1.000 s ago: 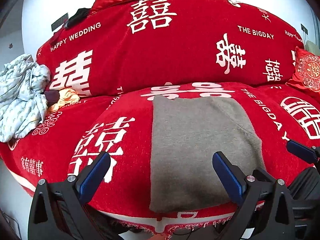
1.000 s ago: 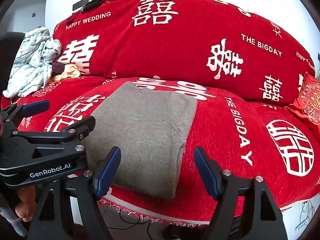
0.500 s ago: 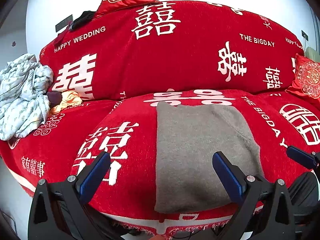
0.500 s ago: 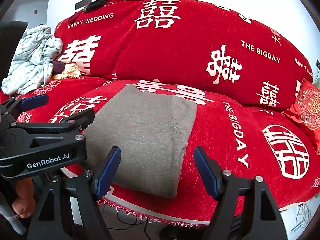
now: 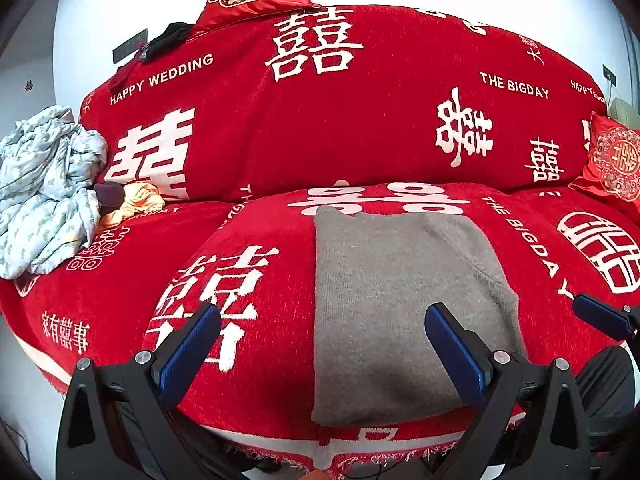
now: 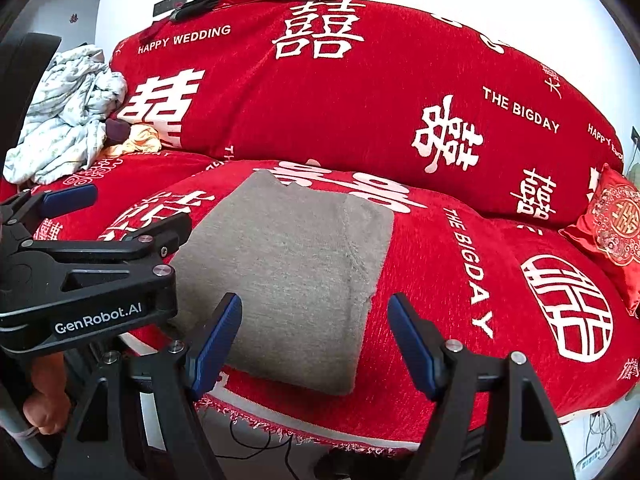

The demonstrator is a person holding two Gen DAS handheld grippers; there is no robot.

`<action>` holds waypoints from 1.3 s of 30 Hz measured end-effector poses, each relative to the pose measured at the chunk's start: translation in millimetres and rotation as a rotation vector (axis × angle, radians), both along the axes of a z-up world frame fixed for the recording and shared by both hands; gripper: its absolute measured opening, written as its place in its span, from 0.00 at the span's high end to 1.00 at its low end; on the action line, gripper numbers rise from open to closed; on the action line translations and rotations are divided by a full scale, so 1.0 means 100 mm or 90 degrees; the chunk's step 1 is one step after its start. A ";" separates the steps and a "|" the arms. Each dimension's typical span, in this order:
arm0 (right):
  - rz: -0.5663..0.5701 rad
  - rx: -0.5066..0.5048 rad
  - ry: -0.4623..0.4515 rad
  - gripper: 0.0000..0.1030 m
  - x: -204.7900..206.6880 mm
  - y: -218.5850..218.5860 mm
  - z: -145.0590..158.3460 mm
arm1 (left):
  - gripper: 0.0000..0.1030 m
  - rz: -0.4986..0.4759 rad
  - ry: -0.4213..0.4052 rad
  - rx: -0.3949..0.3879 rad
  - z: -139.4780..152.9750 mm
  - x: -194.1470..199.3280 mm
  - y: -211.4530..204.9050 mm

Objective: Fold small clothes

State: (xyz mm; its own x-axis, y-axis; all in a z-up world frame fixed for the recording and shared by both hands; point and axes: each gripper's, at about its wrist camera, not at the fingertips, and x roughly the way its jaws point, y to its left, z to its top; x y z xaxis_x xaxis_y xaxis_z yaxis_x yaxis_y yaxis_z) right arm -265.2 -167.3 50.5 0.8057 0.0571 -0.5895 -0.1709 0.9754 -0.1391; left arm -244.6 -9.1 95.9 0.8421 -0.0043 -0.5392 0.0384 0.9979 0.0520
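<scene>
While the folded grey garment [image 5: 400, 300] is lying flat on the red sofa cover [image 5: 260, 128], the left gripper [image 5: 320, 344] and right gripper [image 6: 314, 336] are hovering near it, jaws wide and empty.

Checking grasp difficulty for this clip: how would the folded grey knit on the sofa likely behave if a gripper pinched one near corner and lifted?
The grey knit looks soft and fuzzy, so it would probably drape limply. It lies in stacked layers, so a one-corner pinch likely peels off the top layer and undoes the fold. On the textured red sofa cover, a push would probably bunch it.

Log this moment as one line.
left gripper: open, empty | right gripper: open, empty | grey garment: folded, flat on sofa
</scene>
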 end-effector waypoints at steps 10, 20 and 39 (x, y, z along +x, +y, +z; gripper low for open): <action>-0.001 0.002 -0.004 0.24 -0.02 0.02 0.00 | 0.01 0.000 -0.003 0.002 0.01 -0.03 -0.01; -0.001 0.002 -0.004 0.24 -0.01 0.01 0.00 | 0.01 0.001 -0.002 0.002 0.01 -0.02 -0.02; -0.003 0.005 -0.002 0.24 -0.03 0.03 -0.02 | 0.01 0.024 -0.020 0.003 -0.03 -0.03 0.02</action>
